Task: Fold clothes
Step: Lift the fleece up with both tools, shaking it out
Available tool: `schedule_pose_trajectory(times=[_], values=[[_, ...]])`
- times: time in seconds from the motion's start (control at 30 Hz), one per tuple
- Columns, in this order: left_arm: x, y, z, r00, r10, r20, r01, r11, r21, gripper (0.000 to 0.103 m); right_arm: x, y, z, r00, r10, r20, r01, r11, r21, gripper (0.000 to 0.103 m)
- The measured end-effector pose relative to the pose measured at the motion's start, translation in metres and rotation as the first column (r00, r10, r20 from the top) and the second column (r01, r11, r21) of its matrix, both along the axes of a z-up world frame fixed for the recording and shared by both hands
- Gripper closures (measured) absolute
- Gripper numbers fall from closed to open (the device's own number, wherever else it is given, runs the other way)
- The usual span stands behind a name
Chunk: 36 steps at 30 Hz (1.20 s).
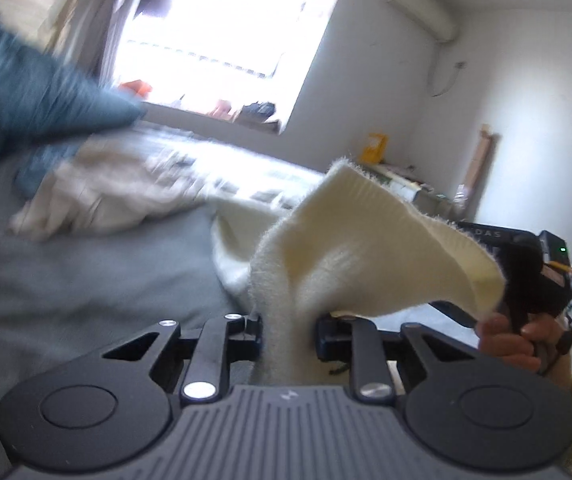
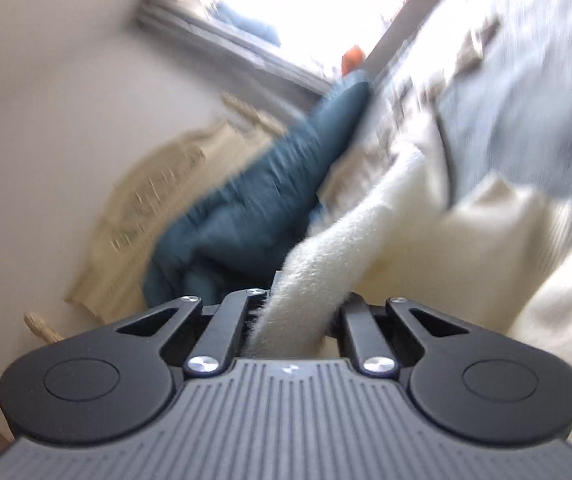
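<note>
Cream knit (image 1: pixel 365 240), fuzzy-edged, lifted off the grey bed (image 1: pixel 86 272), its pinched edge running up and away from each tool, its free corner (image 1: pixel 341 164) pointing up in the left view. Clamped in left gripper (image 1: pixel 289 330) and right gripper (image 2: pixel 297 316) alike, jaws closed on the fabric. Behind, blurred: beige cloth (image 1: pixel 98 196), teal garment (image 2: pixel 270 188), window (image 1: pixel 222 20).

A fuzzy cream knit garment (image 1: pixel 365 240) hangs bunched and lifted, pinched at two edges above the bed.
</note>
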State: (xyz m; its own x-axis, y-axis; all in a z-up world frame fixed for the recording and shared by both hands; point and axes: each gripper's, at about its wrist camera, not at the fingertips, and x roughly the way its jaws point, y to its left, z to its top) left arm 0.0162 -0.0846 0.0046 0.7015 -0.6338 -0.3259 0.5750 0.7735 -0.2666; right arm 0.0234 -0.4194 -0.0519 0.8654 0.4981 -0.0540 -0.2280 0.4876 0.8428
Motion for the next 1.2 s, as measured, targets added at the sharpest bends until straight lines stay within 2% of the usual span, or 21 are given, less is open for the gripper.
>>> schedule_pose_trajectory(times=[0.13,0.23,0.37,0.5,0.67,0.83,0.93,1.0,1.07,1.2], values=[[-0.013,-0.025,0.042,0.992,-0.049,0.12,0.05,0.999,-0.011,0.08,-0.038,-0.026,0.047,0.989,-0.086,0.117,0.088,0.996,-0.017,0.098],[-0.022,-0.038,0.079,0.974,-0.072,0.215,0.079,0.997,-0.023,0.08,-0.062,-0.039,0.09,0.969,-0.126,0.214,0.141,0.988,-0.056,0.098],[-0.035,-0.044,0.131,0.938,-0.074,0.338,0.093,0.995,-0.039,0.08,-0.087,-0.046,0.151,0.926,-0.153,0.346,0.196,0.976,-0.094,0.098],[-0.045,-0.04,0.175,0.9,-0.043,0.434,0.072,0.996,-0.051,0.08,-0.098,-0.037,0.206,0.887,-0.144,0.439,0.222,0.966,-0.132,0.098],[-0.061,-0.028,0.223,0.857,-0.008,0.515,0.048,0.997,-0.065,0.08,-0.108,-0.023,0.258,0.841,-0.111,0.529,0.234,0.957,-0.17,0.098],[-0.084,-0.021,0.265,0.802,0.028,0.596,0.014,0.998,-0.067,0.08,-0.114,-0.012,0.302,0.794,-0.072,0.604,0.232,0.953,-0.192,0.098],[-0.084,-0.027,0.268,0.798,0.036,0.601,-0.006,0.999,-0.052,0.08,-0.11,-0.013,0.304,0.787,-0.071,0.613,0.251,0.944,-0.213,0.098],[-0.078,-0.034,0.253,0.801,0.039,0.597,-0.024,0.999,-0.033,0.079,-0.104,-0.014,0.298,0.79,-0.075,0.608,0.26,0.94,-0.222,0.098],[-0.062,-0.039,0.23,0.822,0.039,0.568,-0.035,0.999,-0.018,0.079,-0.086,-0.019,0.277,0.814,-0.089,0.574,0.256,0.942,-0.217,0.098],[-0.008,-0.05,0.176,0.876,0.047,0.479,-0.065,0.998,0.02,0.079,-0.029,-0.024,0.22,0.885,-0.13,0.447,0.256,0.938,-0.233,0.098]])
